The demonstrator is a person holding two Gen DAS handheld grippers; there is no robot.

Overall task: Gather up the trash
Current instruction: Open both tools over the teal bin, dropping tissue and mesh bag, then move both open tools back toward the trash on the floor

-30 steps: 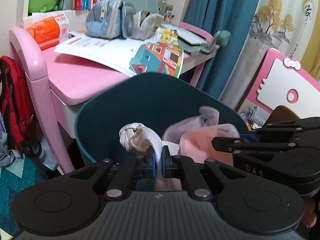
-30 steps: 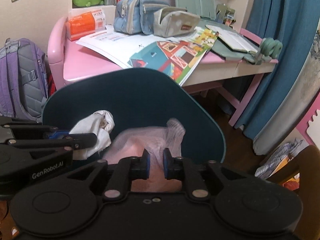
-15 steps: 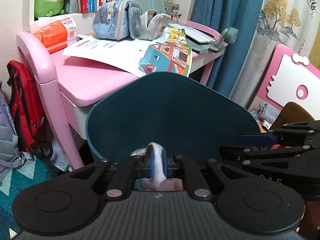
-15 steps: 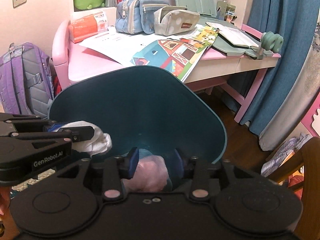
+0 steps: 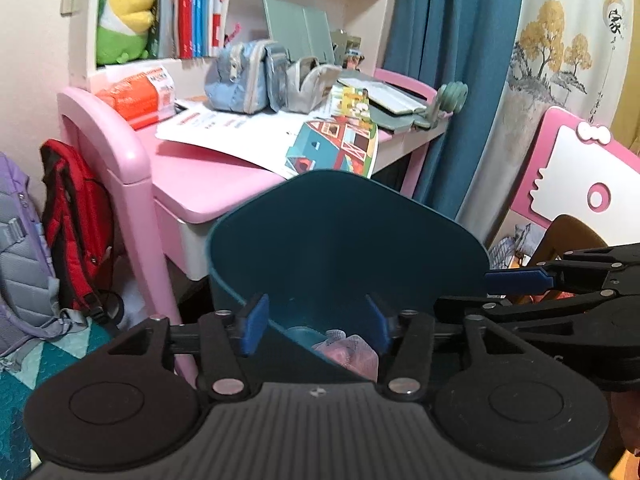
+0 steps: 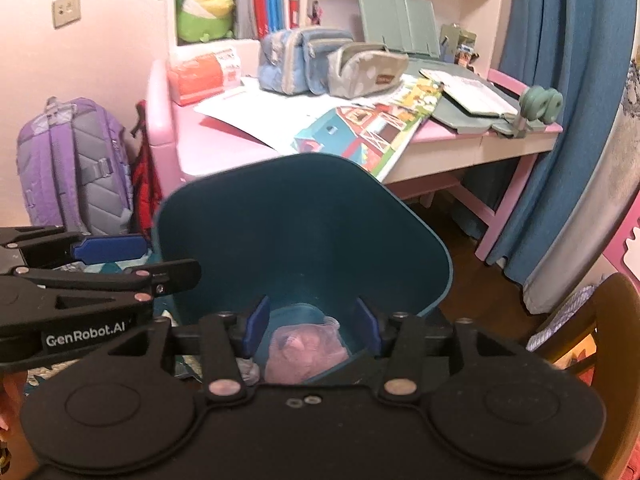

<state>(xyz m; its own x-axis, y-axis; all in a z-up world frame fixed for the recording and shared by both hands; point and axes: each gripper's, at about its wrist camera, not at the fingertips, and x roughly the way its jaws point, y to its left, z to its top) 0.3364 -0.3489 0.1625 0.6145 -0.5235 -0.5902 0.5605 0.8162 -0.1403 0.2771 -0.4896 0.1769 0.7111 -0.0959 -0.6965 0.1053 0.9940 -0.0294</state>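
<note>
A dark teal trash bin (image 5: 344, 240) stands in front of a pink desk; it also shows in the right wrist view (image 6: 300, 232). A pink plastic bag of trash (image 6: 304, 354) lies at its bottom, partly seen in the left wrist view (image 5: 348, 354). My left gripper (image 5: 316, 328) is open and empty above the bin's near rim. My right gripper (image 6: 312, 326) is open and empty over the bin. Each gripper shows from the side in the other's view: the right one (image 5: 532, 288), the left one (image 6: 120, 264).
The pink desk (image 5: 200, 184) behind the bin carries a poster (image 6: 360, 132), pencil cases (image 6: 332, 64) and an orange pack (image 5: 138, 96). A purple backpack (image 6: 72, 168) and a red one (image 5: 76, 220) hang left. A blue curtain (image 6: 560, 80) and a pink chair (image 5: 580, 176) stand right.
My left gripper opened and let the white wad drop into the bin. My right gripper opened wider after releasing the pink bag. Both grippers rose and pulled back from the bin.
</note>
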